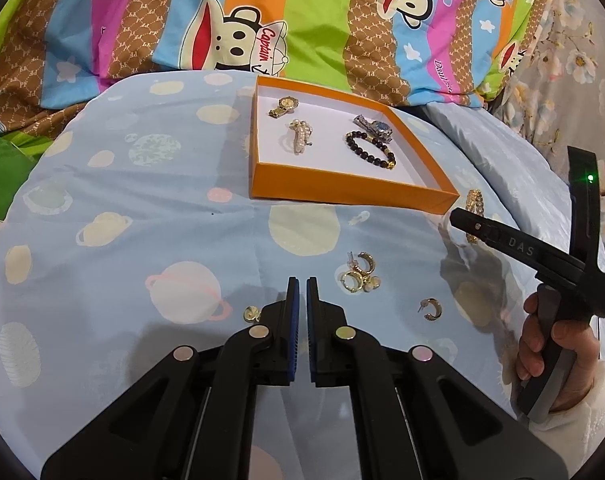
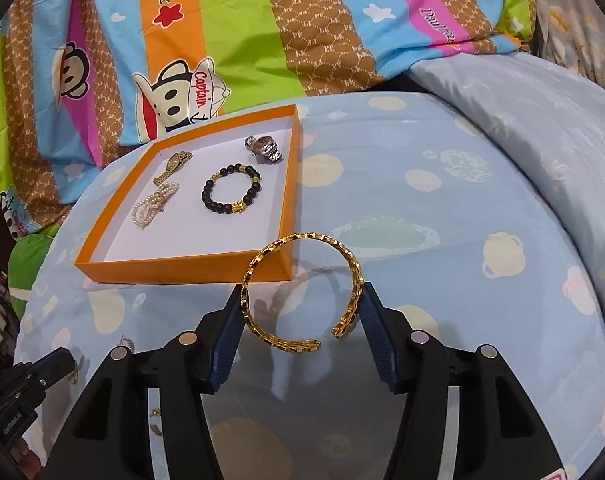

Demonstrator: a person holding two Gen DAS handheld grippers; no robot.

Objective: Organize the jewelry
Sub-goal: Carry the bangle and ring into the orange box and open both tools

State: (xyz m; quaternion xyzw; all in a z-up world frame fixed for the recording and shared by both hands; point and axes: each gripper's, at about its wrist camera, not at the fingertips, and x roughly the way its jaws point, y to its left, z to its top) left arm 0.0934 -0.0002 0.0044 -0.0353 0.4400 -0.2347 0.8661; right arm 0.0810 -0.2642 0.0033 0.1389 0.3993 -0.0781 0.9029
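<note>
The right gripper (image 2: 302, 312), about half open, clasps the gold bangle (image 2: 302, 292) by its outer sides just beside the orange box (image 2: 182, 270) on the bed, while the left gripper (image 1: 302, 292) is closed and empty.

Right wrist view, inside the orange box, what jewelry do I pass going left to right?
pearl bracelet → gold watch → black bead bracelet → silver watch

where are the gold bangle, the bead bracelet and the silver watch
gold bangle (image 2: 262, 256) right wrist view, upper left curve
bead bracelet (image 2: 206, 192) right wrist view, left dark beads
silver watch (image 2: 264, 146) right wrist view, its face
</note>
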